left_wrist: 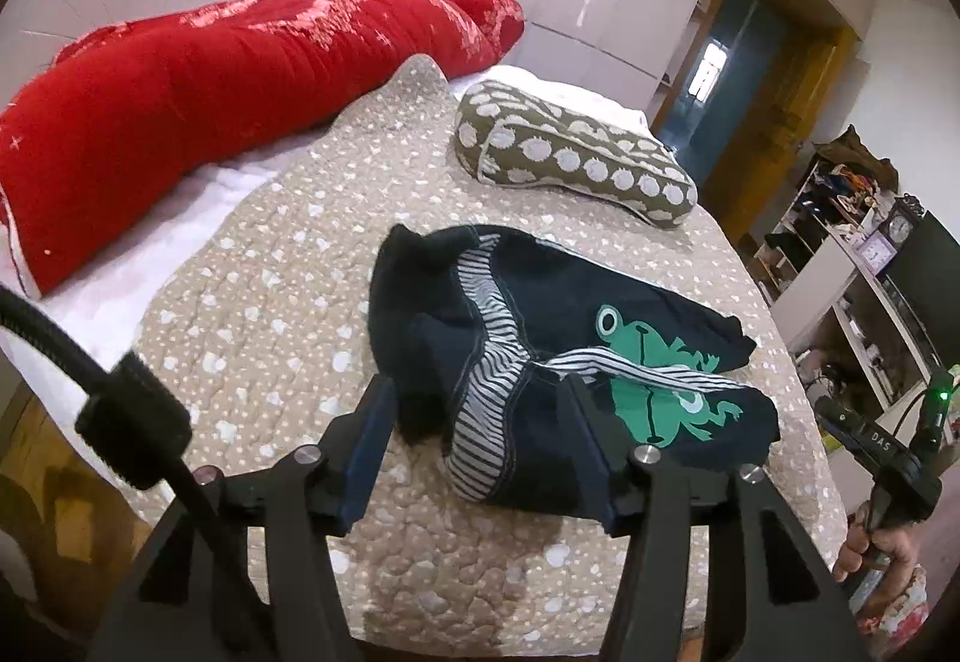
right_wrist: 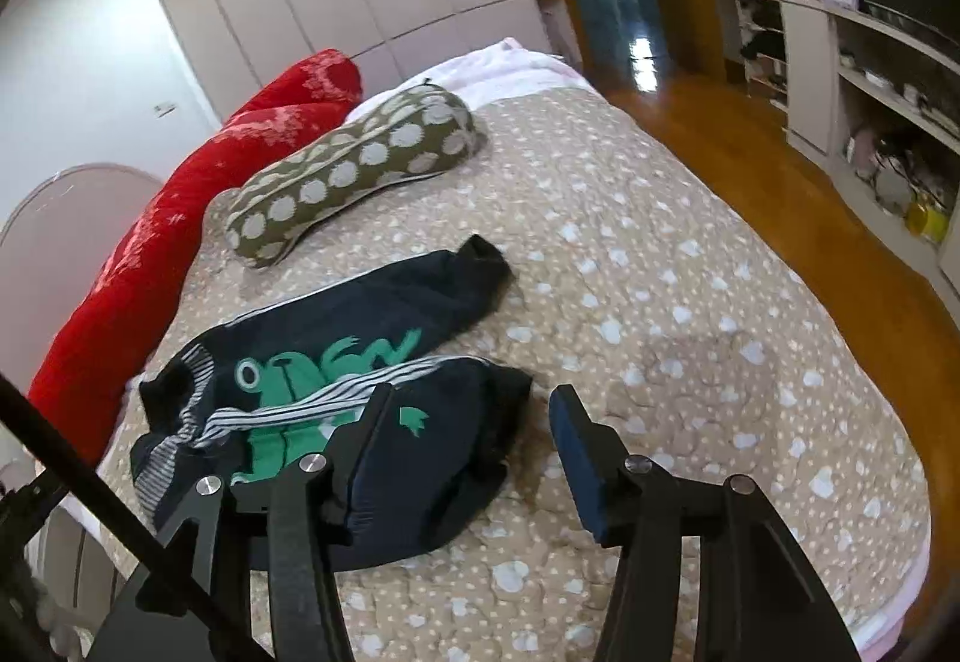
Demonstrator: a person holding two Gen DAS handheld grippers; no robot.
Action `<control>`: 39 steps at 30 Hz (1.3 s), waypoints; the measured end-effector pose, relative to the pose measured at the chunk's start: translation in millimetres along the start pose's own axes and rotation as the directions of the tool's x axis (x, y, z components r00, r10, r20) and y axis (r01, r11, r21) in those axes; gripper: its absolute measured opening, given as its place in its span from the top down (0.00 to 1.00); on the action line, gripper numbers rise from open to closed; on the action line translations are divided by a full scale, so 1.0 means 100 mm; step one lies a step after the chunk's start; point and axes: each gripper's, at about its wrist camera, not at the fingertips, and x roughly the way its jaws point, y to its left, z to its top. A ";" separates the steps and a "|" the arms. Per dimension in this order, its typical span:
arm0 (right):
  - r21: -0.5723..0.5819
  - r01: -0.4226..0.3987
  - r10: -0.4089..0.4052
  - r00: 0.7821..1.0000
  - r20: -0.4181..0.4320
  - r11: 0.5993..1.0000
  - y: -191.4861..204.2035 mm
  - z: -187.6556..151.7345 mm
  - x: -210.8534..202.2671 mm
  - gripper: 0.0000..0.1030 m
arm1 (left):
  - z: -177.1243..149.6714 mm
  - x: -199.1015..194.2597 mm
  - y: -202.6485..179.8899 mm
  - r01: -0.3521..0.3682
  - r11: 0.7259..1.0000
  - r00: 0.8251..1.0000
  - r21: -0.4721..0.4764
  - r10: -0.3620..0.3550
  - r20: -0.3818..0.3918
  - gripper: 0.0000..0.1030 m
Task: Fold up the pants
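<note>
Pants [left_wrist: 540,362] lay crumpled at the centre of the frame on the quilted bed [left_wrist: 288,266], striped waistband twisted and frog print half buried, so nothing was folded yet. I held the left gripper [left_wrist: 480,440] low over the waistband, jaws apart, ready to pinch it. My right gripper [right_wrist: 474,446] hung beside the near leg hem, jaws apart too, clamping nothing.

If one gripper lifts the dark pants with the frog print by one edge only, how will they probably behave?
The pants lie crumpled with soft folds on the quilt, so they would probably droop and hang rather than keep their shape. They look thin and small, so probably light. Pushed, they would likely bunch up against the textured quilt rather than slide.
</note>
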 end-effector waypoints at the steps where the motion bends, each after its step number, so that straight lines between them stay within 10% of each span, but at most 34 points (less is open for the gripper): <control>1: -0.018 -0.007 0.006 1.000 -0.008 1.000 0.03 0.02 0.02 0.45 | 0.01 0.01 -0.01 0.009 1.000 1.000 -0.001 -0.009 -0.004 0.47; 11: -0.198 -0.082 0.065 0.994 -0.091 0.977 0.40 0.49 0.61 0.36 | 0.62 0.43 -0.31 0.064 0.994 0.994 0.084 -0.055 -0.099 0.41; 20: -0.265 -0.153 0.081 0.962 -0.262 0.952 0.61 1.03 1.59 0.36 | 1.35 1.70 -0.77 0.132 0.976 0.961 0.174 -0.083 -0.264 0.40; 30: -0.337 -0.158 0.010 0.915 -0.402 0.928 0.52 1.19 2.43 0.33 | 1.30 2.89 -1.04 0.167 0.947 0.896 0.274 -0.030 -0.443 0.40; 39: -0.343 -0.195 0.031 0.902 -0.430 0.919 0.58 1.11 2.56 0.31 | 1.11 3.18 -1.13 0.178 0.904 0.866 0.389 0.044 -0.498 0.40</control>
